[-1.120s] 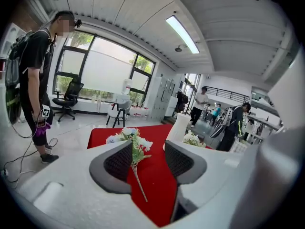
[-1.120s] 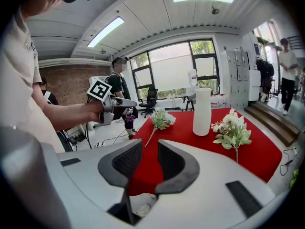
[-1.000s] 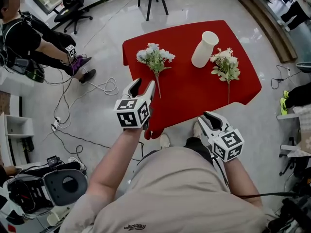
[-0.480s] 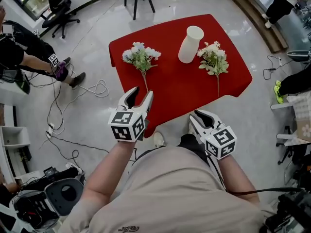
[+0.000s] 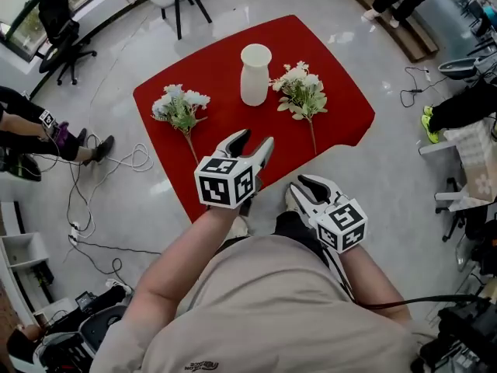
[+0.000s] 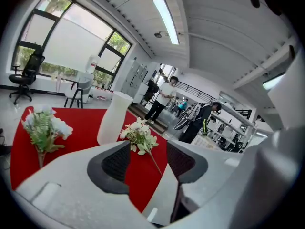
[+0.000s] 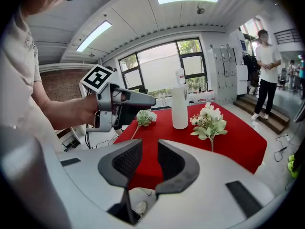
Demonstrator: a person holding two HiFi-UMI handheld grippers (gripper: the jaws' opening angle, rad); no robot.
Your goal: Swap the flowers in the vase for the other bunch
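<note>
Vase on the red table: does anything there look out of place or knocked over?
The tall white vase stands upright but empty, odd for a swap: both bunches lie flat on the red tablecloth, the bluish-white flower bunch on one side, the cream flower bunch on the other. Nothing looks spilled or damaged.

Head view steeply down over table [image 5: 225, 130], gripper views low, sharing vase [image 5: 255, 74]
</note>
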